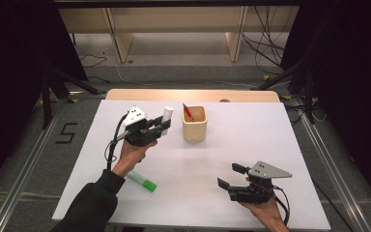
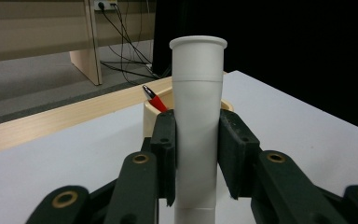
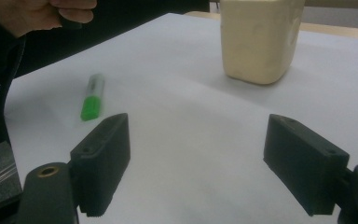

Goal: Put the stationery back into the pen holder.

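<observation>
Table (image 1: 251,145): flat white top, pale wood strip along far edge; the cream cup is the landmark for all places below.
Cream cup (image 1: 194,123): squarish holder with rounded corners, matte, open top, upright on the table; red pen (image 1: 188,112) leans inside it.
Left gripper (image 1: 160,126): just left of the cup, lifted off the table, held in the person's left hand (image 1: 134,151); jaws pinching the white tube.
White tube (image 1: 167,119): smooth white plastic cylinder, flared rim at top, upright between the left jaws, just left of the cup, not touching it.
Right gripper (image 1: 231,176): well apart from the cup, toward the near right of the table, low over it; jaws spread wide, nothing between them.
Green marker (image 1: 142,181): lying flat, near-left of the cup, well apart; pale barrel, bright green cap.
Left gripper view: pads (image 2: 165,154) pressed on both sides of tube (image 2: 198,116); seam lines on it; cup rim and pen tip (image 2: 154,98) behind.
Right gripper view: cup's side wall (image 3: 260,39), slightly mottled; marker (image 3: 93,97) at left; hand (image 3: 42,13) at top left.
</observation>
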Motion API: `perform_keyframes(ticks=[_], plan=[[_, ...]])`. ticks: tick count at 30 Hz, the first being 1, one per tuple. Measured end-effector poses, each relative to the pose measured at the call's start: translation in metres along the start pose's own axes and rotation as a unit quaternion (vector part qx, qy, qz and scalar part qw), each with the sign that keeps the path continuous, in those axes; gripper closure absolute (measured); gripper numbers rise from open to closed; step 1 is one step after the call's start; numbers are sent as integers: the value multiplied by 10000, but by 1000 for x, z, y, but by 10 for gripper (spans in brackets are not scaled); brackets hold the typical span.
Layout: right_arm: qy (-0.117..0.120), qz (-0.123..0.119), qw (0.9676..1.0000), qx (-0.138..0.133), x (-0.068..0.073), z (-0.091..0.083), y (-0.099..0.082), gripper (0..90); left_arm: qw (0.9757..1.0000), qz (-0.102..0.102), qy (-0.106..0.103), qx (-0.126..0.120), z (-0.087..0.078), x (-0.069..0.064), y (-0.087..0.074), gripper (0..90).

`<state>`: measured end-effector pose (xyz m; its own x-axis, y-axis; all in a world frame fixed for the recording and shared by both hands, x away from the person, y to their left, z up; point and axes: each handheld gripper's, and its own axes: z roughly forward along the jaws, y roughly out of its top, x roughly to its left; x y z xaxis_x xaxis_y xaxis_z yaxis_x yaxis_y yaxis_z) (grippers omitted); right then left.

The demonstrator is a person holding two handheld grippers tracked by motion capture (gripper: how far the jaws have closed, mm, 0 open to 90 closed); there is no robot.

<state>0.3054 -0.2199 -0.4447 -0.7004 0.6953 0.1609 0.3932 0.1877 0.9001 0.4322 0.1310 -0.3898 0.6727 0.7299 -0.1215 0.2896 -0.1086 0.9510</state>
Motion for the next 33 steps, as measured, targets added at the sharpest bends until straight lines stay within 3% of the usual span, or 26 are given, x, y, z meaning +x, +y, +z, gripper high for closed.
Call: perform_keyframes(ticks=[10,30,33], plan=[[14,7,10000,-21,0,-1,0,232,10000,41,38,-58,22,-7,10,695],[48,-12,10000,-33,0,-1,0,233,9998,-113,80,-158,67,-14,29,694],[55,-5,10000,-37,0,-2,0,233,9999,1,128,-115,75,-15,31,694]])
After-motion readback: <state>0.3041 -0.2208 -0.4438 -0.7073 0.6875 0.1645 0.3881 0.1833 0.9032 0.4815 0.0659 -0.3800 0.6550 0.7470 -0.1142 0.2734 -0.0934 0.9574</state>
